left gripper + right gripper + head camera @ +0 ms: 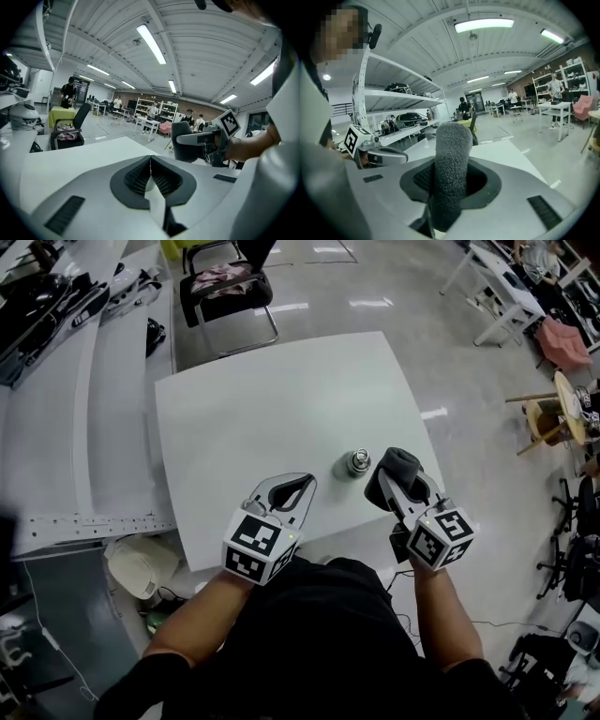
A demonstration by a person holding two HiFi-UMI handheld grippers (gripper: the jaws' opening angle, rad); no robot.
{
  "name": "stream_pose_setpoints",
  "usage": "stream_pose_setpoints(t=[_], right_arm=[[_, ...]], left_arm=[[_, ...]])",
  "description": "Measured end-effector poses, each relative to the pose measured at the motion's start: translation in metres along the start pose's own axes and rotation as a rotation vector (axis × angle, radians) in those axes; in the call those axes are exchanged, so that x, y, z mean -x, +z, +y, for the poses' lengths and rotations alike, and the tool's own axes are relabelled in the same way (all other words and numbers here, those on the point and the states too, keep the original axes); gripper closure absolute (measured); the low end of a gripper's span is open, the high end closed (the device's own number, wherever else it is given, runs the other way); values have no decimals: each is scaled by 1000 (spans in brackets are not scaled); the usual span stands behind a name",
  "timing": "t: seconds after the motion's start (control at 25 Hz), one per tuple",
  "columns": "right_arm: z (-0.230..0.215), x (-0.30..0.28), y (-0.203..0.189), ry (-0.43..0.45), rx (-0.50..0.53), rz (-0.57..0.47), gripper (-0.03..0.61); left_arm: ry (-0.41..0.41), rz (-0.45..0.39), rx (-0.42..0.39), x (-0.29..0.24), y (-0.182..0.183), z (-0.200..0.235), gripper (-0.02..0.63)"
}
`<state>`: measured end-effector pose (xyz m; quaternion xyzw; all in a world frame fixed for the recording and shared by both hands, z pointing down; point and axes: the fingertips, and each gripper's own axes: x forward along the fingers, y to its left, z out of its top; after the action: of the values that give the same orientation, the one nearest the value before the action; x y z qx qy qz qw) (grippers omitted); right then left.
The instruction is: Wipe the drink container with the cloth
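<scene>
The drink container (pixel 359 462) stands on the white counter (pixel 244 409), toward its near edge. Just right of the container, the right gripper (pixel 398 486) has its fingers clenched on a dark grey cloth (pixel 401 463). Left of the container and nearer the person, the left gripper (pixel 298 491) hovers, fingers clenched together on nothing.

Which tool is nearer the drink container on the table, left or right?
Right. The right tool, gripping the cloth, is just right of the drink container; the left tool is farther off, to its left.
</scene>
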<state>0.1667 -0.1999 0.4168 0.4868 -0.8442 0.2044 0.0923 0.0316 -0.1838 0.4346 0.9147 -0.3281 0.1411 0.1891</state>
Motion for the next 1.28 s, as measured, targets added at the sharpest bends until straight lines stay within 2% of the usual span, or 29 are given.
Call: stream_pose_setpoints(t=[0.2, 0.32, 0.72, 0.88, 1.04, 1.28], right_arm=[[14, 23, -6, 42, -28, -49, 462], [23, 39, -10, 60, 13, -67, 462], [32, 117, -37, 119, 52, -68, 462], [40, 152, -40, 162, 28, -121, 462], [41, 183, -42, 171, -25, -191, 462], [57, 208, -61, 216, -74, -196, 462]], left_arm=[[28, -19, 2, 2, -1, -15, 597], [46, -30, -1, 6, 0, -30, 597], [69, -28, -4, 19, -19, -111, 597], [78, -15, -14, 26, -32, -140, 597], [89, -11, -61, 32, -39, -170, 597], [101, -16, -67, 57, -50, -203, 597]])
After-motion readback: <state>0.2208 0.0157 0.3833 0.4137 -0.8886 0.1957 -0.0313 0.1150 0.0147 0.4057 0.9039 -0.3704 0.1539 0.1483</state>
